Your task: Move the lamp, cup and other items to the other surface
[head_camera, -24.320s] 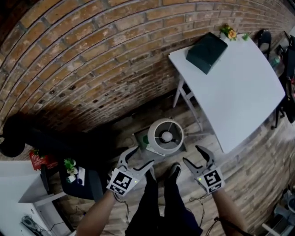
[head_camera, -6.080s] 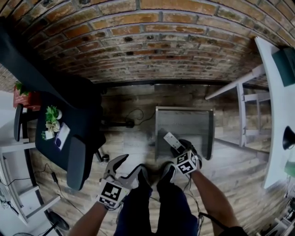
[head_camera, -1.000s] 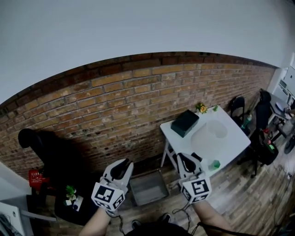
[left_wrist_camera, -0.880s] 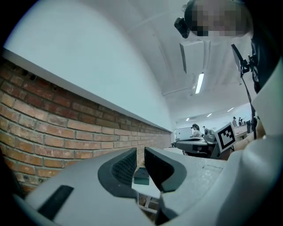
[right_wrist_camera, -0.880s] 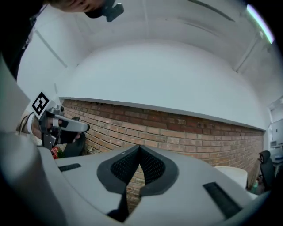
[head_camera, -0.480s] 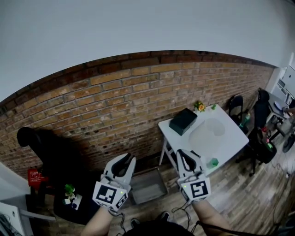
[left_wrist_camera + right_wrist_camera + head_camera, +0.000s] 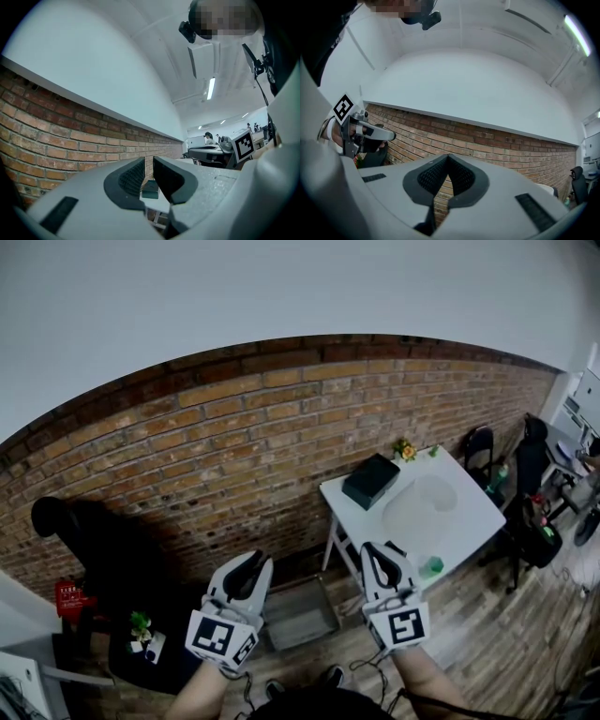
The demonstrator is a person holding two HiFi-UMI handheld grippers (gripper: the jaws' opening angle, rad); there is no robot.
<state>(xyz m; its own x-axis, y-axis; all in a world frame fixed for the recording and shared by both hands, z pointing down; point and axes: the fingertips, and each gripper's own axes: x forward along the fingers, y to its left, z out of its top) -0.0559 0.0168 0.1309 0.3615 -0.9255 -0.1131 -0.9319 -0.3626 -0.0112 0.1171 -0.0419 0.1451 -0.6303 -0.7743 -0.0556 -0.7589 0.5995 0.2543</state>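
The cup (image 7: 431, 566), small and green, stands near the front edge of the white worktop (image 7: 469, 512) against the brick wall (image 7: 234, 446); only the head view shows this, along with the lamp (image 7: 419, 505), a pale round shape at the worktop's middle, a dark green box (image 7: 371, 480) at its back corner, yellow flowers (image 7: 404, 450) beside the box, and a grey tray (image 7: 300, 613) on the floor below the left claw (image 7: 249, 568); the left gripper view catches just the box (image 7: 151, 189) and a bit of worktop, far off through the thin slit between its jaws, plus the right claw's marker cube (image 7: 243, 144) at the right; the right gripper view shows mostly brick wall, with the left claw's marker cube (image 7: 343, 107) at its left edge; both claws are held up side by side, pointing about level toward the wall, forearms rising from the bottom of the head view; the left claw (image 7: 148, 161) is closed and empty; the right claw (image 7: 379, 557) has its jaw tips meeting (image 7: 448, 157), gripping nothing
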